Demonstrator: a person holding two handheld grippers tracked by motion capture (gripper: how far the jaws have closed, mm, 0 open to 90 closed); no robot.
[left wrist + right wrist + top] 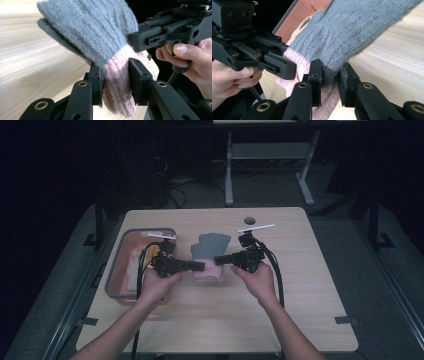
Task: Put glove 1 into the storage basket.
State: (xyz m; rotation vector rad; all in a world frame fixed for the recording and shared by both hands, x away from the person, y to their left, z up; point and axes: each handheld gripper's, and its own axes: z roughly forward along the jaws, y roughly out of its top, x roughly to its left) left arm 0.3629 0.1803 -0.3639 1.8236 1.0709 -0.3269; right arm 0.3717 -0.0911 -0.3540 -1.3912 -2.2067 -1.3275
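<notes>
My forearms enter from the near edge of the worktop point(215, 320) and converge toward its middle. My left hand point(159, 286) carries the left tongs point(200, 265), levelled and pointing inward to my right. My right hand point(257, 279) carries the right tongs point(219, 260), levelled and pointing inward to my left. The two tips nearly meet.

Both tongs are closed narrow on the knitted glove point(210, 254). In the left gripper view, the left tongs point(115, 80) clamp the pink cuff point(117, 82). In the right gripper view, the right tongs point(329, 82) clamp the glove point(352, 32) at the seam where grey knit meets pink cuff.

The glove's long axis runs away from me: cuff nearest, between the tongs, grey fingers pointing to the far edge. In both gripper views the grey part stands clear above the wood.

Just left of the left tongs sits a grey-rimmed tub point(116, 270) with an orange interior, at the worktop's left edge. Right of the right tongs, and nearer than both hands, the wood lies bare. Beyond the right tongs, near the far edge, is a small dark round fitting point(249, 220).
</notes>
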